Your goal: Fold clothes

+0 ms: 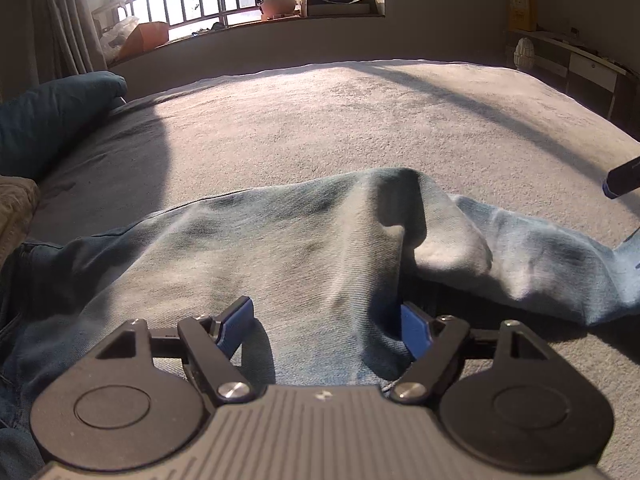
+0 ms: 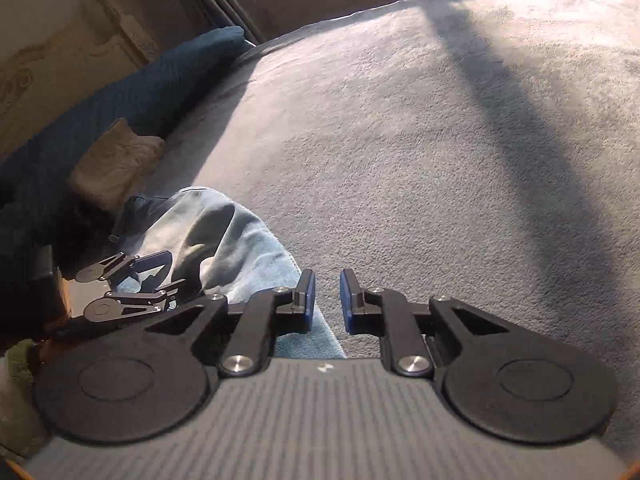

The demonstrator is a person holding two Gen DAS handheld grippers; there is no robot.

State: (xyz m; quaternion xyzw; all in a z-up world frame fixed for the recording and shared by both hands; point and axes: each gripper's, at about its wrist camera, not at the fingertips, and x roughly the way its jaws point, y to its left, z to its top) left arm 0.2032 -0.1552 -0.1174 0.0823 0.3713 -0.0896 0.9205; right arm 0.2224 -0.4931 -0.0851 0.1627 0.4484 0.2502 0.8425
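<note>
Light blue jeans (image 1: 312, 248) lie crumpled on the grey bed cover (image 1: 360, 120), with a raised fold in the middle and a leg trailing off to the right. My left gripper (image 1: 326, 326) hovers low over them, jaws wide apart; a ridge of denim runs between the blue pads, and a shadowed gap shows beside the left pad (image 1: 236, 320). My right gripper (image 2: 327, 300) stands open by a narrow gap with only bed cover showing between its pads; the jeans' edge (image 2: 240, 248) lies under its left finger. The left gripper (image 2: 168, 272) also shows there over the denim.
A dark teal pillow (image 2: 152, 88) and a folded beige cloth (image 2: 116, 164) sit at the bed's left side. Behind the bed are a barred window with a cluttered sill (image 1: 240, 20) and a desk (image 1: 580, 60) at the right. Broad grey cover stretches beyond the jeans.
</note>
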